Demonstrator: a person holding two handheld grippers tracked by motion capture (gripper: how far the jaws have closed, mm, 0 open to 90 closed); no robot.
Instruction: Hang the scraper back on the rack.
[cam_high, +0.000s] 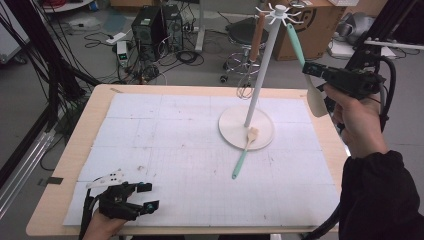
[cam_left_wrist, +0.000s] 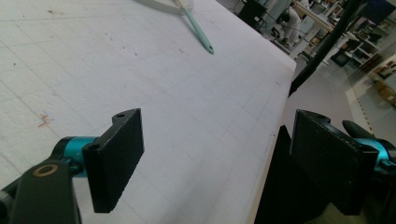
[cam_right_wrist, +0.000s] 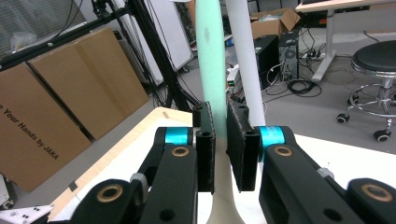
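Observation:
A white stand (cam_high: 262, 75) with a crown of hooks rises from a round white base (cam_high: 230, 127) at the table's far right. My right gripper (cam_high: 306, 69) is shut on the teal handle of a spatula (cam_high: 295, 42). The spatula's white blade hangs below the jaws, and its top end reaches the hooks. In the right gripper view the pads (cam_right_wrist: 205, 135) clamp the teal handle (cam_right_wrist: 208, 56), with the stand's pole (cam_right_wrist: 245, 60) just behind. A teal-handled brush (cam_high: 243, 155) lies half on the base. My left gripper (cam_high: 147, 196) rests open at the near left, holding nothing (cam_left_wrist: 215, 140).
A brown-handled whisk (cam_high: 256, 37) hangs from the stand's left side. A white gridded mat (cam_high: 175, 150) covers the wooden table. Beyond the far edge stand a stool (cam_high: 245, 35), a computer tower (cam_high: 150, 25) and a cardboard box (cam_high: 315, 25). Black frame posts rise at the right.

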